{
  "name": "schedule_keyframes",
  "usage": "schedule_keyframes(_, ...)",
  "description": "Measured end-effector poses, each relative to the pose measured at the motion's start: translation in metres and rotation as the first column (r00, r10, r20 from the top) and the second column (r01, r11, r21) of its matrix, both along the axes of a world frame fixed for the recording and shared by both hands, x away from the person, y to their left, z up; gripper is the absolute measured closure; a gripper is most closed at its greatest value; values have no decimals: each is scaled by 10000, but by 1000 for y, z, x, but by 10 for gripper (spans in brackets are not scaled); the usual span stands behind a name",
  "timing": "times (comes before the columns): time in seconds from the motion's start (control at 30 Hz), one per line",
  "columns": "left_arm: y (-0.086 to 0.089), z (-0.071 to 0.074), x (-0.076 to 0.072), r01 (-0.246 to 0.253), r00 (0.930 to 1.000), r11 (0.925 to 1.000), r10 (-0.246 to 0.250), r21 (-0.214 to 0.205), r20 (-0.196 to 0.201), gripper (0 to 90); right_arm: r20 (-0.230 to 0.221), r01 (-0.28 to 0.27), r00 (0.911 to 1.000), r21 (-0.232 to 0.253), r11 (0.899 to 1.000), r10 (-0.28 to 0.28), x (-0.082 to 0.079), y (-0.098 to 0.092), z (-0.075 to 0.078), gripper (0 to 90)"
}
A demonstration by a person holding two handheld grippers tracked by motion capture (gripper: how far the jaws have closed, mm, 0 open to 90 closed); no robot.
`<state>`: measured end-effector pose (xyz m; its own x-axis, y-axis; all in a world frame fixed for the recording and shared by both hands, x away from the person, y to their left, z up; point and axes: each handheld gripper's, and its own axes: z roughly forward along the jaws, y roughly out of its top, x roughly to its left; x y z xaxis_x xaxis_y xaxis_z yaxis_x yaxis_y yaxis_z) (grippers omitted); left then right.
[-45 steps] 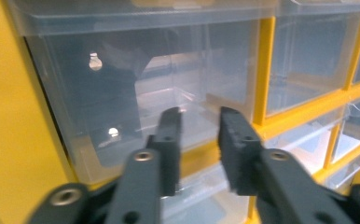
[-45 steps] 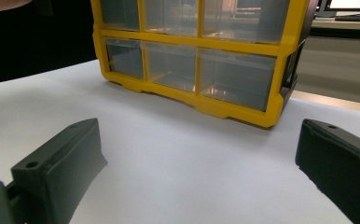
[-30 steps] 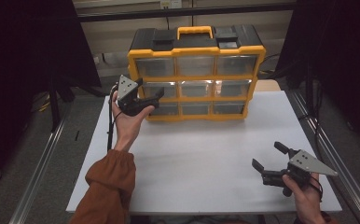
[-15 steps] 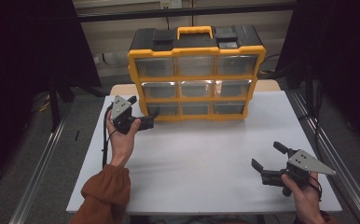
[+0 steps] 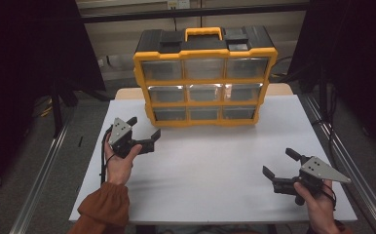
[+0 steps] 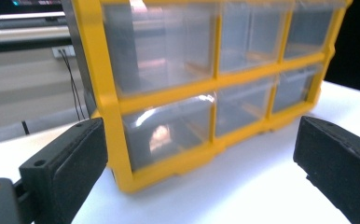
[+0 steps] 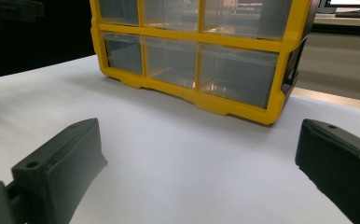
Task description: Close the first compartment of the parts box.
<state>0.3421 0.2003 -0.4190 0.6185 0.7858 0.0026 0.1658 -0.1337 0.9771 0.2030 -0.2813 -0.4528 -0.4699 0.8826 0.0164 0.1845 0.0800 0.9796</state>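
High view: the yellow drawer cabinet [image 5: 204, 78] stands at the far middle of the white worktop [image 5: 210, 170]. The left gripper [image 5: 143, 130], jaws wide apart and empty, hovers near the cabinet's lower left corner; the right gripper [image 5: 279, 164] (also wide apart, empty) sits well apart, off its right front.

Left gripper view: the cabinet [image 6: 206, 88] looms close between the spread jaws.

Right gripper view: the cabinet [image 7: 197, 51] stands farther off, bare worktop [image 7: 183, 163] between the jaws.

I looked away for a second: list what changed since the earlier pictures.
The left gripper has come down and back from the drawer cabinet toward the person, jaws just opening, nothing between them. The right gripper stayed open, low over the table; the cabinet has not moved.
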Motion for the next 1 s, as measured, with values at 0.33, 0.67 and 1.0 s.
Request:
schedule_keyframes(0.33,20,-9,-26,-662,9973,9957,641,-654,-346,29,-36,198,9998,54,9998,-198,-2,-1,0,8)
schedule_keyframes(0.67,40,-10,-54,-854,9963,9950,856,-517,20,30,23,217,9998,-5,9998,-217,-3,-3,0,8)
schedule_keyframes(1.0,54,-13,-71,-1547,9878,9867,1554,-489,94,45,-26,248,9997,18,9997,-248,-4,-3,1,8)
